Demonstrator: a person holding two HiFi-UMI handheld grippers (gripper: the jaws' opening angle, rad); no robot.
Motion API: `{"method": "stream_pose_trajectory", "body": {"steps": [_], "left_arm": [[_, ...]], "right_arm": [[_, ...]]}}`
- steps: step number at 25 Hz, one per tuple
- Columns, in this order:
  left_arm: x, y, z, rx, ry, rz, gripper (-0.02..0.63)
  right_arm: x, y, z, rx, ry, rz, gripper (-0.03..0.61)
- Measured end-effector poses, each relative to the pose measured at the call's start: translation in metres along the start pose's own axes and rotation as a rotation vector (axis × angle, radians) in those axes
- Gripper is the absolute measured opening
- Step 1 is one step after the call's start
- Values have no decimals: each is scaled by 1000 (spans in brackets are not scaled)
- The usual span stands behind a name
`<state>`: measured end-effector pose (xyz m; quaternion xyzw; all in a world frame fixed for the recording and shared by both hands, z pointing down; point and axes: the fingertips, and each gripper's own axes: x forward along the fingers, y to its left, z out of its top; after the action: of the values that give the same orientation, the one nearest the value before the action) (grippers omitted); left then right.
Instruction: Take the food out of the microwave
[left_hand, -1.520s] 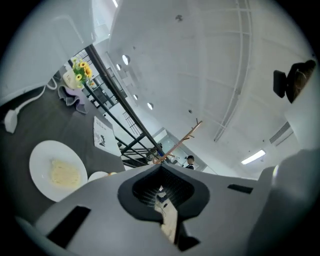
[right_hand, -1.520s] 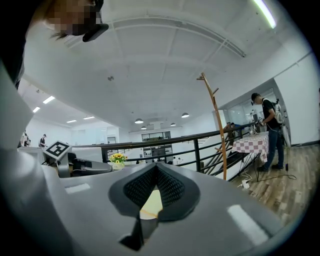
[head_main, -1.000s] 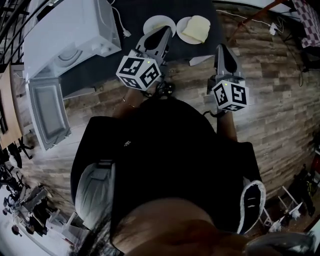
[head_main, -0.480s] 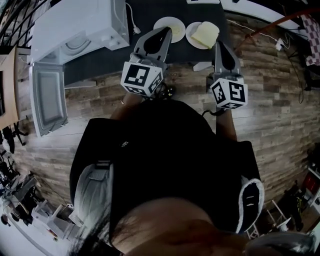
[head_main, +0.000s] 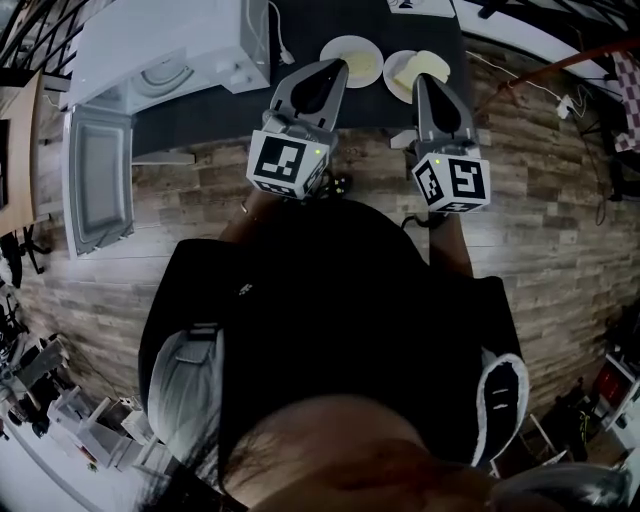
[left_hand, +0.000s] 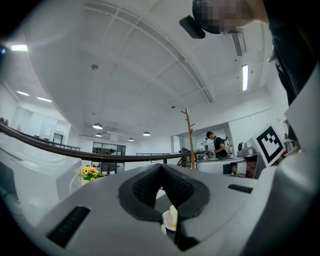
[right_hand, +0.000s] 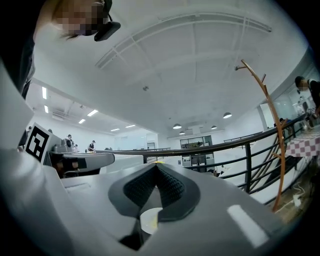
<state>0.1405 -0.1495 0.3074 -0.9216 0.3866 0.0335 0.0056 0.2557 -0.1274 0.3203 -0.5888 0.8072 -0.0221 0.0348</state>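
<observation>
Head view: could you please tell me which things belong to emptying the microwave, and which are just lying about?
Job in hand: microwave, its open door, food, the plate under it.
Lying about: other plate, paper, cable on the floor.

Head view looks steeply down; gripper views along jaws (plates shared)

1. The microwave door stands swung out over the wooden floor, walling off the left side of the microwave mouth.
2. The mouth faces open, with bare dark tabletop before it.
3. The left plate and right plate crowd the table edge just ahead of the left gripper and right gripper.
4. A cable hangs between microwave and plates.
</observation>
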Motion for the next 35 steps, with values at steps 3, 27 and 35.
{"method": "stream_pose_trajectory", "body": {"steps": [3, 27, 35], "left_arm": [[-2, 1, -3, 2, 6, 3, 6], [-9, -10, -9, 9, 25, -14, 6], [-10, -11, -12, 13, 31, -15, 6]], "right_arm": [[7, 9, 0, -13, 6, 28, 0], [3, 24, -1, -55, 47, 56, 0], [1, 25, -2, -55, 48, 51, 0]]}}
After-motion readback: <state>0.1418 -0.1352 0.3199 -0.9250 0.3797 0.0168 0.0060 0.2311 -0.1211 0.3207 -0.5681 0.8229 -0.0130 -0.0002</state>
